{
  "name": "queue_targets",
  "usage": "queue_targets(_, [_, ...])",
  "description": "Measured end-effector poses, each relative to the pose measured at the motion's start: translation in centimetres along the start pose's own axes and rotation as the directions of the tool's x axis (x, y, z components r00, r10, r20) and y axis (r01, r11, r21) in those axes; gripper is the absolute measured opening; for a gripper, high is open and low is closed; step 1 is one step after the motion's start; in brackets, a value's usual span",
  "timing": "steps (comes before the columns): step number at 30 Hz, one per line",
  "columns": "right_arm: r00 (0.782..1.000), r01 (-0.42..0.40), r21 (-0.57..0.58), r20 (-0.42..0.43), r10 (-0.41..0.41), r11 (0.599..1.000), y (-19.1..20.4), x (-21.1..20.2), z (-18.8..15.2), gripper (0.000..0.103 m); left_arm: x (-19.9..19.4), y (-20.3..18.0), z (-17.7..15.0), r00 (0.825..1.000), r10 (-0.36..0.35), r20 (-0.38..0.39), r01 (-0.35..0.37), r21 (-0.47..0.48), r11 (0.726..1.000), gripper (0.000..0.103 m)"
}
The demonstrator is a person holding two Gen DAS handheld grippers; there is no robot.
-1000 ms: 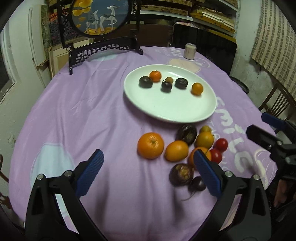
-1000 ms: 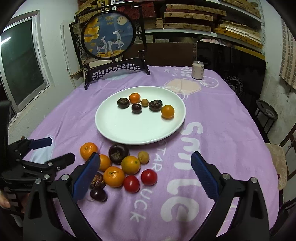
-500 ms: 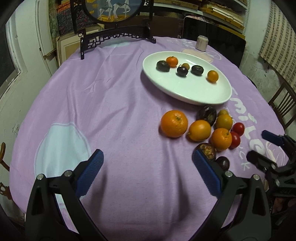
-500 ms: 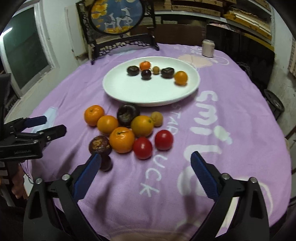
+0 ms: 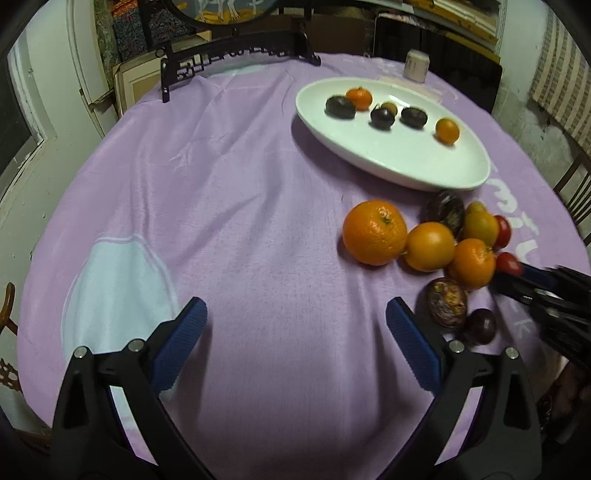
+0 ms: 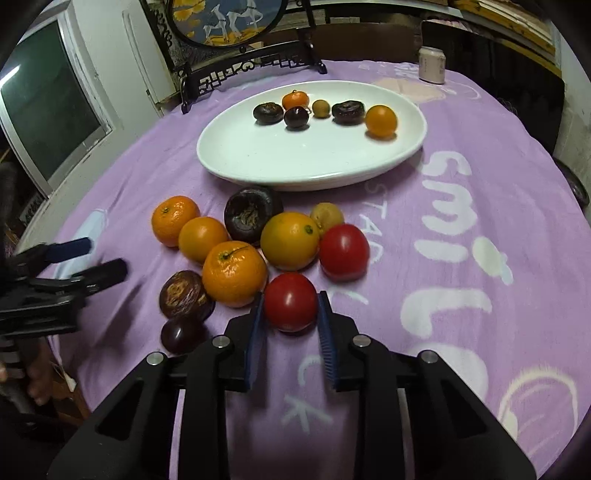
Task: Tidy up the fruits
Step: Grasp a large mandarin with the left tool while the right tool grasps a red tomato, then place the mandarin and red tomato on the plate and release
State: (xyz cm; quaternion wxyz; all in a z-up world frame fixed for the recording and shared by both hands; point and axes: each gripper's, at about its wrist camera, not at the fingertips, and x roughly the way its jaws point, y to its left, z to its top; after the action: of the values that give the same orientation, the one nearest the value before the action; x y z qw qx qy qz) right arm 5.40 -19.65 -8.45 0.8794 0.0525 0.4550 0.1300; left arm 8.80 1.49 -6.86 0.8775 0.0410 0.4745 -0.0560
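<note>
A white oval plate (image 6: 295, 162) holds several small fruits, dark and orange. In front of it a cluster of loose fruits lies on the purple cloth: oranges, dark passion fruits, two red tomatoes. My right gripper (image 6: 290, 301) has its blue pads on both sides of the near red tomato (image 6: 290, 301), which rests on the cloth. The second tomato (image 6: 343, 251) lies just behind it. My left gripper (image 5: 295, 317) is open and empty over bare cloth, left of the cluster (image 5: 428, 240). The plate (image 5: 406, 166) lies beyond it to the right.
A black carved stand with a round picture (image 6: 229, 22) stands at the table's far side. A small can (image 6: 432, 64) stands at the far right. The left gripper shows at the left edge of the right wrist view (image 6: 66, 273). Shelves and a chair surround the table.
My right gripper moved forward and down to the cluster and closed around the near red tomato. My left gripper drew back and left, staying open.
</note>
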Motion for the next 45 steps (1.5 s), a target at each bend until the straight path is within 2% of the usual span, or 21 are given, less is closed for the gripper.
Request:
queue_targets(4, [1.000, 0.004, 0.018, 0.014, -0.005, 1.000, -0.8, -1.5, -0.6, 0.028, 1.7, -1.2, 0.8, 0.999, -0.023, -0.023, 0.023, 0.031, 0.999, 0.099])
queue_targets(7, [1.000, -0.003, 0.047, 0.016, 0.002, 0.999, -1.6, -2.2, -0.9, 0.028, 2.7, -2.2, 1.6, 0.999, -0.020, -0.025, 0.021, 0.058, 0.998, 0.095])
queue_targets(9, [1.000, -0.010, 0.059, 0.020, 0.009, 0.998, -1.9, -2.5, -1.1, 0.028, 3.3, -2.7, 2.1, 0.999, -0.030, -0.032, 0.032, 0.071, 0.997, 0.081])
queue_targets(13, [0.999, -0.011, 0.065, 0.031, 0.009, 0.998, -2.1, -3.0, -1.3, 0.028, 3.9, -3.3, 3.2, 0.998, -0.058, -0.018, 0.059, 0.086, 0.995, 0.069])
queue_targets(16, [0.999, -0.015, 0.071, 0.037, 0.012, 0.997, -2.1, -3.2, -1.2, 0.028, 4.0, -3.8, 3.7, 0.995, -0.097, -0.011, 0.098, 0.102, 0.990, 0.044])
queue_targets(17, [0.999, -0.016, 0.072, 0.038, 0.013, 0.997, -2.1, -3.2, -1.2, 0.028, 3.9, -4.0, 3.8, 0.995, -0.102, -0.010, 0.102, 0.105, 0.989, 0.043])
queue_targets(22, [0.999, -0.017, 0.075, 0.036, 0.014, 0.997, -2.0, -3.1, -1.1, 0.028, 3.3, -3.5, 3.3, 0.990, -0.139, -0.004, 0.139, 0.080, 0.987, 0.042])
queue_targets(28, [0.998, -0.032, 0.071, 0.052, 0.028, 0.997, -1.8, -3.3, -0.9, 0.028, 0.0, -2.2, 2.2, 0.983, -0.178, 0.037, 0.176, 0.036, 0.984, 0.042])
queue_targets(36, [0.996, -0.052, 0.053, 0.076, 0.048, 0.997, -1.0, -3.7, -0.1, 0.028, -3.2, -2.3, 2.1, 0.971, -0.226, 0.077, 0.223, 0.045, 0.974, 0.042])
queue_targets(42, [0.996, -0.051, 0.053, 0.079, 0.047, 0.997, -1.3, -3.4, 1.0, 0.028, -3.6, -2.7, 3.6, 0.969, -0.234, 0.081, 0.230, 0.058, 0.972, 0.042])
queue_targets(45, [0.994, -0.045, 0.032, 0.099, 0.041, 0.998, -1.4, -3.4, 3.0, 0.028, -3.2, -3.2, 5.9, 0.969, -0.233, 0.079, 0.227, 0.076, 0.971, 0.042])
